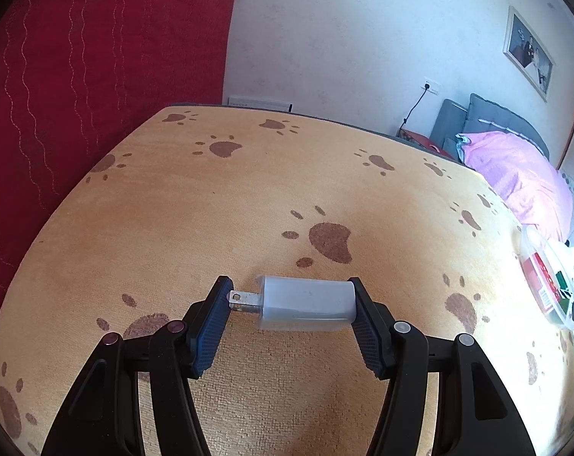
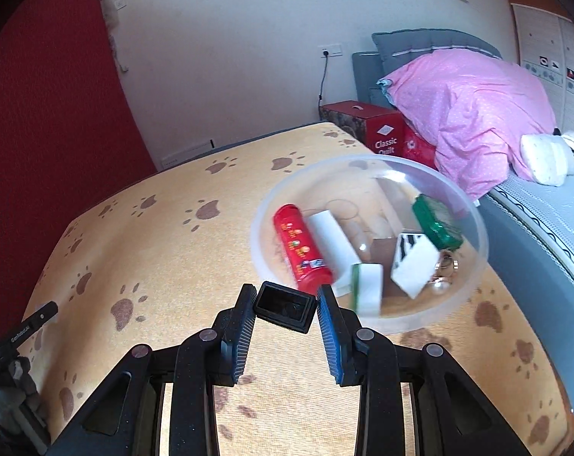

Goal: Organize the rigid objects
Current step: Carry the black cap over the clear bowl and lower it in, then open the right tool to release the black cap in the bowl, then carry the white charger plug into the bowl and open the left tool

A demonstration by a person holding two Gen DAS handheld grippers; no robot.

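White charger plug [image 1: 306,302] in the left wrist view: lying across the left gripper [image 1: 290,317], long axis running pad to pad, prongs touching the left pad, flat end against the right pad. Jaws about half open and closed on it endwise. It's low over the orange paw-print cloth [image 1: 211,197]; can't tell if it's lifted or resting. Clear bowl [image 1: 530,243] sits far at the right edge of that view, well apart from the plug. Right wrist view: right gripper [image 2: 286,309] nearly closed, pinching a small black rectangular piece [image 2: 285,306] across its width between the blue pads. Bowl rim is just ahead and right of the jaws, already holding a red tube [image 2: 302,249], white blocks and a green box [image 2: 437,224]. Right hand is much nearer the bowl; my read is its drop comes first, with the left needing a long traverse rightward.
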